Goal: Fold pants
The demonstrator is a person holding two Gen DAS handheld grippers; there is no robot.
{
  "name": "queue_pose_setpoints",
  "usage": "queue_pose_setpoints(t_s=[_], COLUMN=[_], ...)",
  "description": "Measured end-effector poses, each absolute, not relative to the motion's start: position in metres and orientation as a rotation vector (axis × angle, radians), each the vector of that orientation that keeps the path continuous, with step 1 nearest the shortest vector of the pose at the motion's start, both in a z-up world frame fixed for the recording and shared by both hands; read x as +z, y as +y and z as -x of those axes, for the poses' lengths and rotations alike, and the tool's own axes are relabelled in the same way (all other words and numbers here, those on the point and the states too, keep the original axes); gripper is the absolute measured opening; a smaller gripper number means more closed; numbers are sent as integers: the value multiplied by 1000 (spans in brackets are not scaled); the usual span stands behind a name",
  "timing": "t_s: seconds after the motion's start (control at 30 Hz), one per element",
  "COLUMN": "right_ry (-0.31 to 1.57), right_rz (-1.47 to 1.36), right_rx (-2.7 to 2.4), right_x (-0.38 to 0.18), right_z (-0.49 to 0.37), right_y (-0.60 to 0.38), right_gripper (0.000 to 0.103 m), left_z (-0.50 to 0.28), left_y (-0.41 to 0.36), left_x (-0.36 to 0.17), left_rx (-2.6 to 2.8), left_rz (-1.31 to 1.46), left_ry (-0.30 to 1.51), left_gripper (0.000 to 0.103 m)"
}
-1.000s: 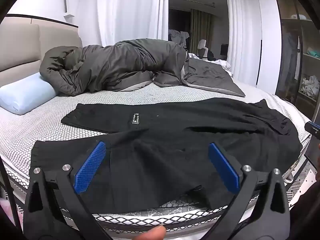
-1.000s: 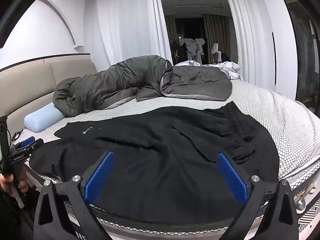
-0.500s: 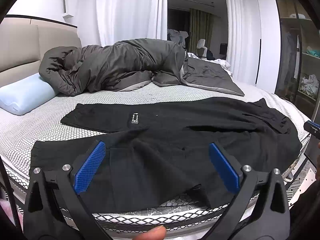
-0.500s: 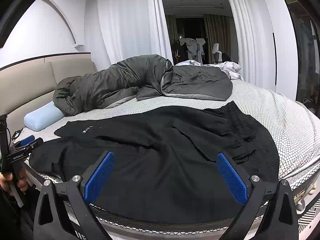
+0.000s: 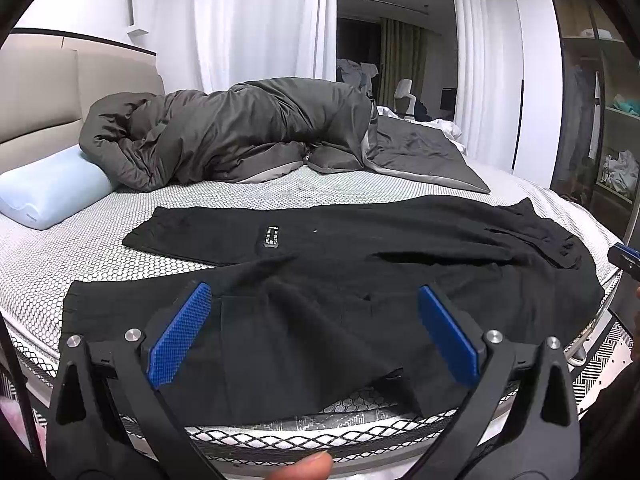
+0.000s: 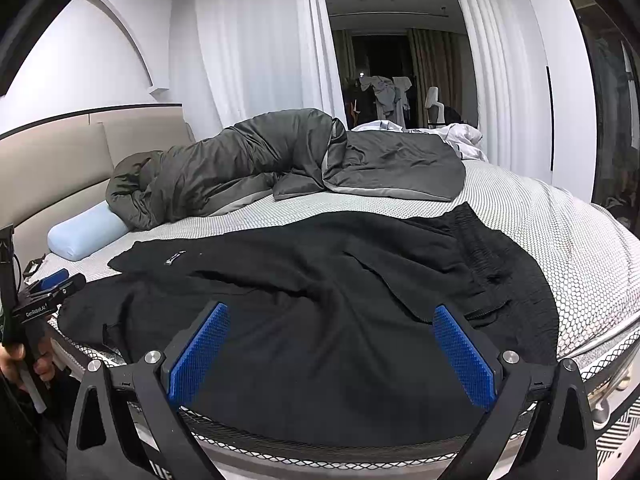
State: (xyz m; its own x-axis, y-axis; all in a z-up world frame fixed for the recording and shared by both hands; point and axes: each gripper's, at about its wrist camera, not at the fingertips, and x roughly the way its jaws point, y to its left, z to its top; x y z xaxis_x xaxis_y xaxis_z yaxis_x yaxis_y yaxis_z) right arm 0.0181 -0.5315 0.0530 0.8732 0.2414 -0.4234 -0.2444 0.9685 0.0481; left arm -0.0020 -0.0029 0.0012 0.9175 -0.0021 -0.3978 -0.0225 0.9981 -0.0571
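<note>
Pants (image 5: 360, 280) lie unfolded across the bed (image 5: 240, 196); my left tool (image 5: 312, 328) and right tool (image 6: 332, 344) hover spread, nothing folded yet

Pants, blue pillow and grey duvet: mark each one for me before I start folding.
pants (image 5: 340, 312): left wrist view, on the near leg's flat cloth.
blue pillow (image 5: 48, 192): left wrist view, on its top face.
grey duvet (image 6: 224, 172): right wrist view, on the bunched middle.
</note>
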Motion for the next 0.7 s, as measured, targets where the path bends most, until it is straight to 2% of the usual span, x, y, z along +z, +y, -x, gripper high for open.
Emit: queue_pose_setpoints(t_s=[0.7], right_ry=[446], right_rz=[16], right_rx=[254], right_x=[52], right_z=[-17], right_y=[-529], right_gripper=[103], left_z=[2], left_y=[-1], left_x=[1], left_rx=[10], left_rz=[66], left_ry=[401], left_gripper=[102])
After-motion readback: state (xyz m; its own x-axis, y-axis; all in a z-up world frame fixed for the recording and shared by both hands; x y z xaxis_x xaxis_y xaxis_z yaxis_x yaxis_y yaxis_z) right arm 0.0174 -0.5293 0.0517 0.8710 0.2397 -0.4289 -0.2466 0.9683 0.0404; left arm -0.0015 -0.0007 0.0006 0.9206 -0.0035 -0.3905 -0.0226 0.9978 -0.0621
